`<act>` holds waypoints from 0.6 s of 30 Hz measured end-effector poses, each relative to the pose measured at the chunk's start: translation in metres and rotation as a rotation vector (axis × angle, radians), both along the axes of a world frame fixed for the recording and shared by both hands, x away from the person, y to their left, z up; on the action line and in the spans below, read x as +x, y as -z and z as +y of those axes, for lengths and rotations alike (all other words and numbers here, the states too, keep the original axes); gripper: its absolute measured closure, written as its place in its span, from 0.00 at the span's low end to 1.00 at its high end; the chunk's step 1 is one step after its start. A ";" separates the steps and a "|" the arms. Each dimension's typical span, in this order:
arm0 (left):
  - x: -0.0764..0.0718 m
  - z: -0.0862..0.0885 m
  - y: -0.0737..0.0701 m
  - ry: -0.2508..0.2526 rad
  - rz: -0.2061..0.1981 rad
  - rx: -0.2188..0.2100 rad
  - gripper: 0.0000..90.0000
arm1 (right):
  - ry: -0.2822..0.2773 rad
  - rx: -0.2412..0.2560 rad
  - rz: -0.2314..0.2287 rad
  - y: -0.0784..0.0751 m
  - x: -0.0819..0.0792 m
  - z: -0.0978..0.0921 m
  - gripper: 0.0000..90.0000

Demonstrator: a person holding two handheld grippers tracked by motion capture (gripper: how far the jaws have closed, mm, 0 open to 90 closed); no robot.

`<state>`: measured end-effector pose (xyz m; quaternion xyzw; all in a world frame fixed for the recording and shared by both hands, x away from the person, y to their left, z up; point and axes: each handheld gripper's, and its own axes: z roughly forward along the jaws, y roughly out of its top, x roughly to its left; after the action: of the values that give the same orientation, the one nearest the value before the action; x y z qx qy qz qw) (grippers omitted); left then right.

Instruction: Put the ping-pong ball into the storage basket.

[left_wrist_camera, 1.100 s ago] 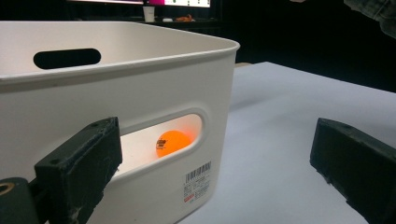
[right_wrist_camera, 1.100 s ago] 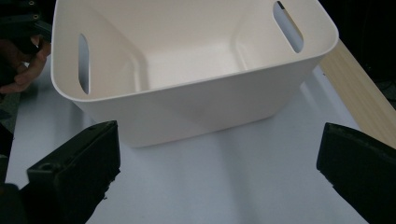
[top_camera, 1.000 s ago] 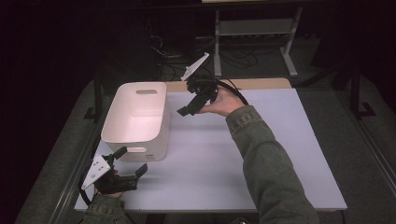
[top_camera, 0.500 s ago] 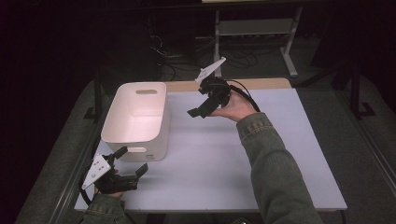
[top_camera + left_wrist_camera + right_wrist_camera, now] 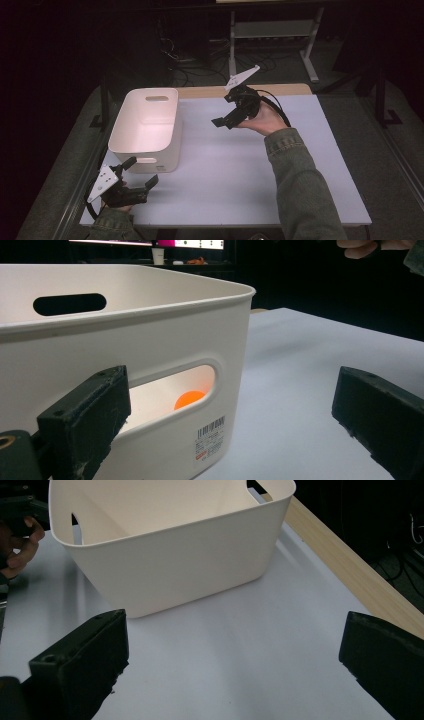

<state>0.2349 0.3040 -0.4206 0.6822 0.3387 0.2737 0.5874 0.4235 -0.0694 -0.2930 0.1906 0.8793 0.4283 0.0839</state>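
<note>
Observed at the table (image 5: 240,170): a white bin (image 5: 145,125) stands on the left half, its near handle slot facing the left gripper (image 5: 131,176), and through that slot in the left gripper view an orange ball (image 5: 189,399) can be seen lying on the bin floor near the near wall. Both sets of jaws are spread wide and carry nothing. The left gripper sits low at the near left corner of the table, just beside the bin's near wall, hand resting close to the surface, jaws pointing toward the slot. The right gripper (image 5: 229,111) is held up above the table, well right of the bin and apart from it, wrist cocked so the jaws aim back down and leftward at the bin's right wall – the sleeve runs in from the near right. Judgement: the work in hand appears to concern the bin and its ball, with the right hand clear of it. To do the step well, the near gripper should keep the bin from sliding if it is touched – a light plastic bin on a smooth sheet will likely skate. Any reach for the ball should come from above, jaws wide, since the slot looks too narrow for entry.
</note>
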 end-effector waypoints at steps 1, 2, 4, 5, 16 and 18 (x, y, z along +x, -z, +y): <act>0.000 0.000 0.000 -0.001 0.000 0.000 0.02 | 0.005 0.011 -0.001 0.000 -0.001 -0.004 0.00; 0.000 0.000 0.000 -0.001 0.001 0.000 0.02 | 0.008 0.016 -0.002 0.000 -0.002 -0.006 0.00; 0.000 0.000 0.000 -0.001 0.001 0.001 0.02 | 0.019 0.031 -0.003 0.001 -0.004 -0.012 0.00; 0.000 0.000 0.000 -0.001 0.000 0.001 0.02 | 0.020 0.042 -0.002 0.002 -0.006 -0.015 0.00; 0.001 0.000 0.000 -0.002 -0.001 -0.001 0.02 | 0.038 0.069 -0.016 0.006 -0.022 -0.031 0.00; 0.001 0.000 0.000 -0.002 -0.001 -0.002 0.02 | 0.033 0.084 -0.023 0.007 -0.027 -0.034 0.00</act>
<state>0.2355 0.3040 -0.4205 0.6811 0.3393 0.2744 0.5879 0.3969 -0.1031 -0.3000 0.2034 0.8563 0.4655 0.0929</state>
